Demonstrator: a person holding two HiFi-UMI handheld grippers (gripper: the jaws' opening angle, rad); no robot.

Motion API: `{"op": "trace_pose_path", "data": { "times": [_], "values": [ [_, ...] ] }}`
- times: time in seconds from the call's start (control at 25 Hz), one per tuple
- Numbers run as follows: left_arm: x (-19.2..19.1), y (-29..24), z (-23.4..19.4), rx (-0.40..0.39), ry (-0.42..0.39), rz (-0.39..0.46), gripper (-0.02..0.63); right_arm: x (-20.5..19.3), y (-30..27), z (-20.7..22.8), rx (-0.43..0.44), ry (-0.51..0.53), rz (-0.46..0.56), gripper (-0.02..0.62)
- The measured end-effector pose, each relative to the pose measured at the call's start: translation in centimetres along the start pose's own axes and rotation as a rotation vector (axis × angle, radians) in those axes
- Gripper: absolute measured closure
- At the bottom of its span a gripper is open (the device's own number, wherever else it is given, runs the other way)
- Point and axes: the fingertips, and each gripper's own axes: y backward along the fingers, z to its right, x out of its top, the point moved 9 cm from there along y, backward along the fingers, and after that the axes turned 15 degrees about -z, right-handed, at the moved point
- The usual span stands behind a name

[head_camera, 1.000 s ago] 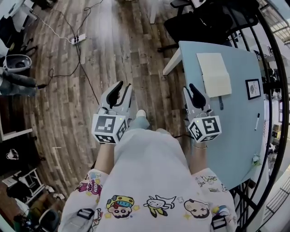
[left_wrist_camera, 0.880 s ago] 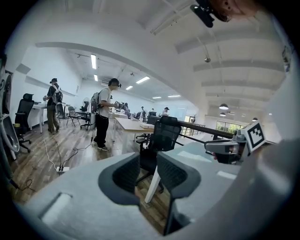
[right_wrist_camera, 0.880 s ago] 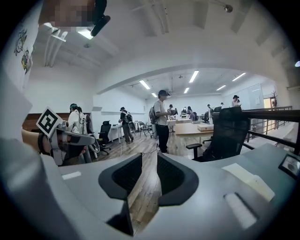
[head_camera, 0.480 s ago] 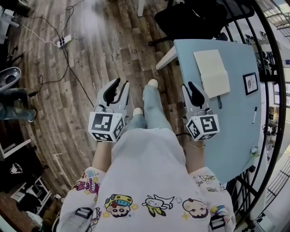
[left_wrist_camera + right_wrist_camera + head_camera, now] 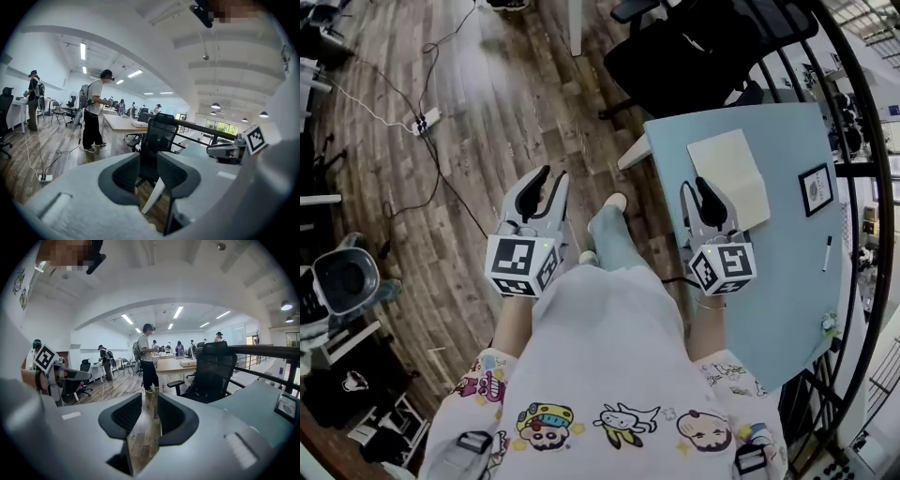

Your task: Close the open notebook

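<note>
The open notebook [image 5: 729, 178] lies flat on the light blue table [image 5: 787, 281], its cream pages facing up. In the head view my right gripper [image 5: 697, 192] hovers over the table's left part, its tips just short of the notebook's near edge. It is open, with nothing between the fingers [image 5: 171, 416]. My left gripper [image 5: 548, 186] is off the table, over the wooden floor to the left, also open and empty [image 5: 149, 168]. The notebook does not show in either gripper view.
A black office chair [image 5: 694, 47] stands at the table's far end. On the table lie a framed card [image 5: 817, 187] and a pen [image 5: 828, 251]. A black railing [image 5: 862, 309] curves along the right. A power strip [image 5: 424, 120] and cables lie on the floor. A person [image 5: 147, 357] stands farther off.
The person has stepped forward, carrying both grippers toward the table. The notebook now sits close to the right gripper's tips. Both jaws keep the same gap.
</note>
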Motion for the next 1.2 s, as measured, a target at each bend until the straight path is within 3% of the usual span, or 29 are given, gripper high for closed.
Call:
{"op": "trace_pose_path", "data": {
  "times": [0.2, 0.36, 0.68, 1.0, 1.2],
  "values": [
    [6.1, -6.6, 1.5, -0.094, -0.085, 0.01, 0.499, 2.3, -0.5, 5.0, -0.076, -0.058, 0.03, 0.495],
    [10.8, -12.9, 5.2, -0.207, -0.178, 0.006, 0.499, 3.0, 0.6, 10.3, -0.163, -0.14, 0.081, 0.491],
    [16.1, -22.0, 14.6, -0.476, -0.384, -0.051, 0.499, -0.1, 5.9, 16.7, -0.407, -0.35, 0.152, 0.488],
    [17.1, -25.9, 21.3, -0.721, -0.539, -0.117, 0.499, -3.5, 10.9, 16.0, -0.67, -0.507, 0.171, 0.485],
    [17.4, -27.2, 23.8, -0.845, -0.606, -0.161, 0.499, -4.7, 12.6, 14.3, -0.781, -0.601, 0.167, 0.48]
  ]
}}
